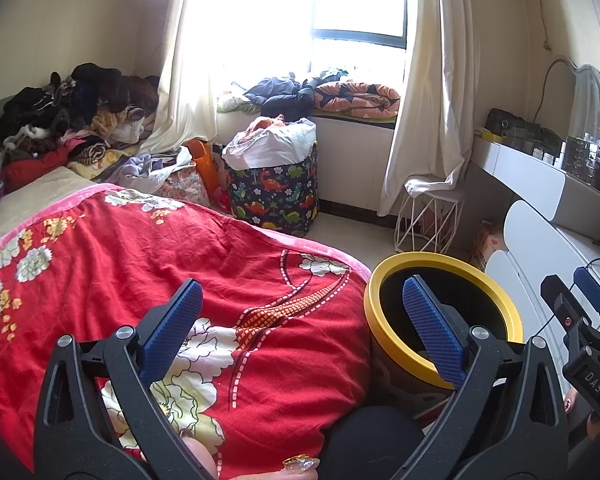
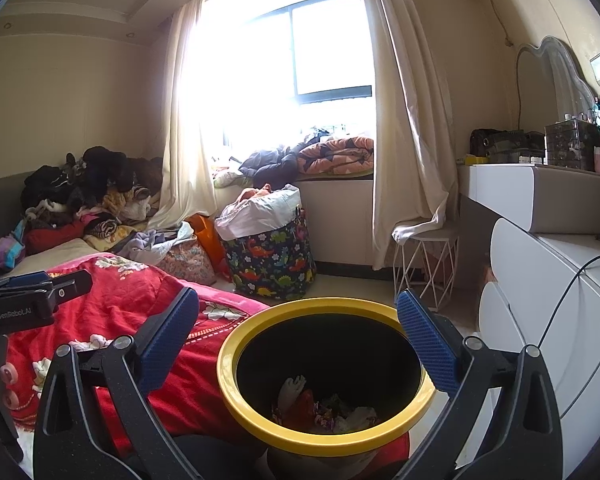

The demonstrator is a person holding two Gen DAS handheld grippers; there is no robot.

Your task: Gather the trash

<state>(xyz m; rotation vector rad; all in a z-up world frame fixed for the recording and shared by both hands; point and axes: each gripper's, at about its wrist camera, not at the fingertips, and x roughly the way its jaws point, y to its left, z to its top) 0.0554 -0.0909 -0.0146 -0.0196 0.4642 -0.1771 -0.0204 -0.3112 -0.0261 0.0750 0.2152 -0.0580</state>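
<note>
Right wrist view: right tongs [image 2: 298, 334] hang spread and empty directly above the yellow-rimmed black round trash bin [image 2: 414, 416], scraps inside. Left tongs [image 1: 300, 320], also apart, hover over the red floral quilt [image 1: 100, 280]. Judged between pickups; next calls for locating more trash.

Bin [image 2: 340, 436]: we see a smooth yellow plastic rim, a bit shiny, with a dark matt inside.
Trash [image 2: 324, 410]: we see crumpled paper and shiny wrappers.
Left gripper [image 1: 300, 332]: we see 2 blue rubbery pads with a bumpy grid, black matt plastic arms and small shiny metal pins.
Right gripper [image 2: 298, 340]: the same blue bumpy pads and black matt plastic.
Blanket [image 1: 180, 264]: soft red cloth, wrinkled, not shiny.
Basket [image 2: 272, 260]: printed cloth.
Stool [image 2: 424, 268]: thin white wire.
</note>
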